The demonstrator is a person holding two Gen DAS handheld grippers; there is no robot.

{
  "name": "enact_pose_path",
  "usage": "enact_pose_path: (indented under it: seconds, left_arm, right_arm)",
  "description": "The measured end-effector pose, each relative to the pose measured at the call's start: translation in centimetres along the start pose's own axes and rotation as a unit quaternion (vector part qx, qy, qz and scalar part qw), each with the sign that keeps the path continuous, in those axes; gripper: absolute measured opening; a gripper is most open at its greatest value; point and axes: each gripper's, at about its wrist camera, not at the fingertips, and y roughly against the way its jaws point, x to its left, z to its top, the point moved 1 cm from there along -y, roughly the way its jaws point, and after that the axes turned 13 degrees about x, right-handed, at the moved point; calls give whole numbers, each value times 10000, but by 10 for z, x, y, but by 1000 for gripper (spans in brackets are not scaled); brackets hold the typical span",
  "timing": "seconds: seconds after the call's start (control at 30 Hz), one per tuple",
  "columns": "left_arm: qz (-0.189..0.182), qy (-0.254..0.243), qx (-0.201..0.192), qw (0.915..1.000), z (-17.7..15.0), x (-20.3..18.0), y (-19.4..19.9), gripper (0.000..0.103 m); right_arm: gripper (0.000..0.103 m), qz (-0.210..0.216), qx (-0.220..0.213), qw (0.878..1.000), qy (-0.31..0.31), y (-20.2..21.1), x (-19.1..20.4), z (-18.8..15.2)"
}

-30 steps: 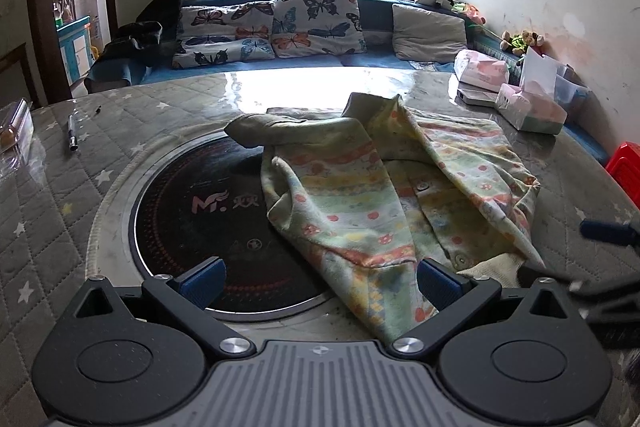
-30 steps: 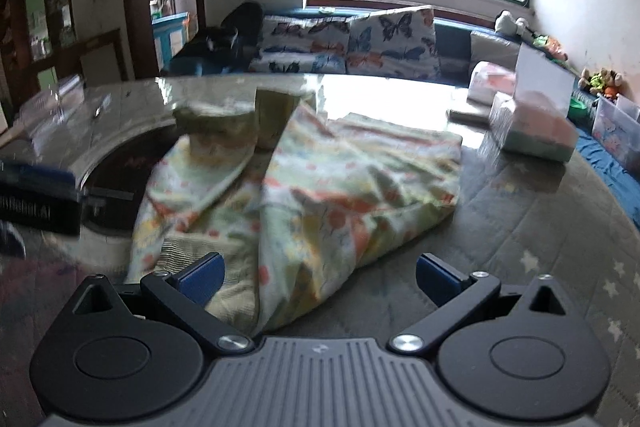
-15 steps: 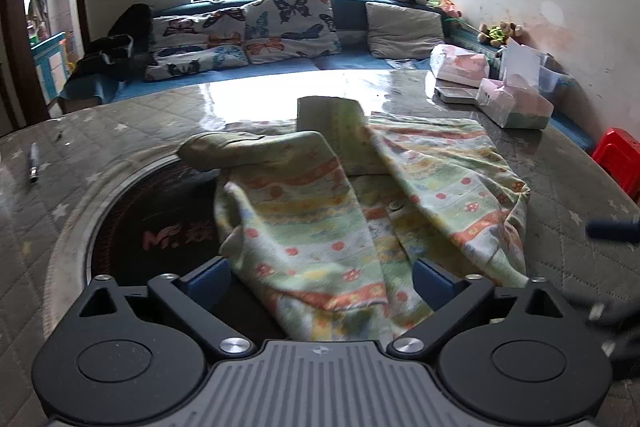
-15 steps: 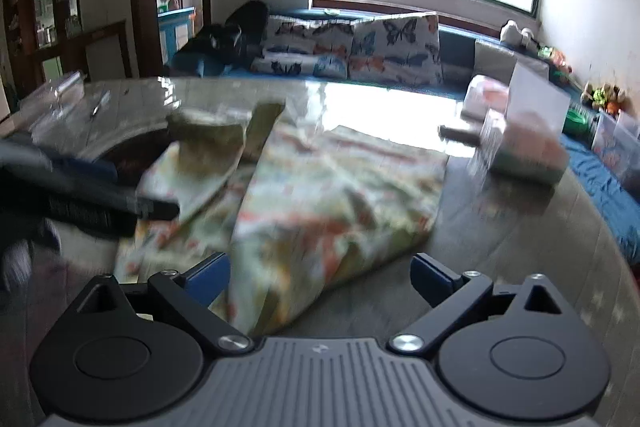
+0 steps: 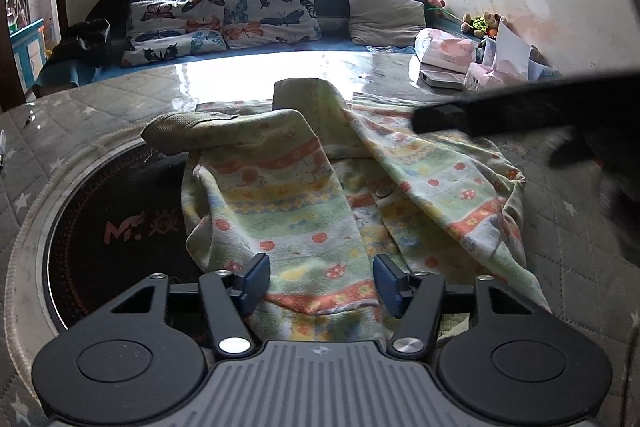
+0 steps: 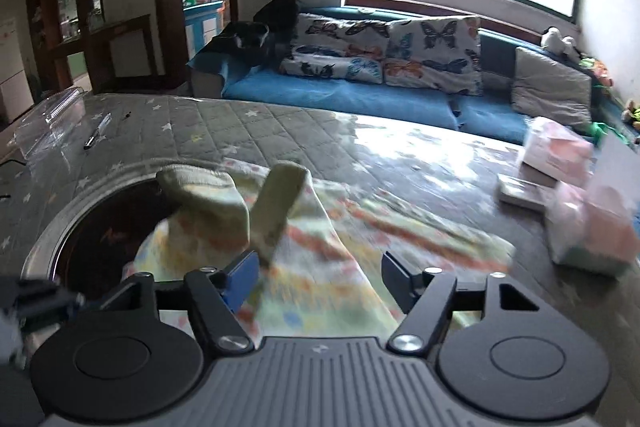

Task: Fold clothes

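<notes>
A crumpled child's garment (image 5: 320,187) with pastel stripes and red dots lies on the round table, partly over the dark glass hob (image 5: 112,227). Two olive cuffs stick up at its far side (image 5: 188,131). My left gripper (image 5: 320,283) is open, its jaws either side of the garment's near hem. My right gripper (image 6: 316,279) is open, low over the garment (image 6: 320,259), which is blurred in the right wrist view. The right gripper also shows as a dark blurred shape in the left wrist view (image 5: 520,107), above the garment's right side.
Tissue packs and a box (image 5: 452,51) stand at the table's far right, also in the right wrist view (image 6: 588,227). A pen (image 6: 96,131) and a clear plastic tray (image 6: 52,115) lie at the far left. A blue sofa with butterfly pillows (image 5: 224,15) is beyond.
My left gripper moved forward over the garment's near hem and its jaws narrowed a little. My right gripper swung up, forward and left over the garment, and now crosses the left wrist view.
</notes>
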Motion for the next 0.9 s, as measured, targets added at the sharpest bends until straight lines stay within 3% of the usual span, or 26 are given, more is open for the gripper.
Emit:
enact_pose_path:
  seconds: [0.33,0.43,0.5,0.6,0.9]
  left_arm:
    - [-130,68,58,9999,1,3,-4,57]
    - [-123,75,63,9999,1,3,-5,57]
    - [-117,71,65,9999,1,3,-5,57]
    - [-89,76,62,9999,1,2,-6,57]
    - [1,81,25,10000,2,-2,-3,58]
  right_arm:
    - [52,47,405,9992,45,-71,3,50]
    - [40,26,592,9982,-4,-86,-1,51]
    - [21,54,660,9978,-23,-89,-3,47]
    - [6,82,614,9980,-151,-83,-11,42]
    - [3,-180,-162,9984,-510,-14,-37,22]
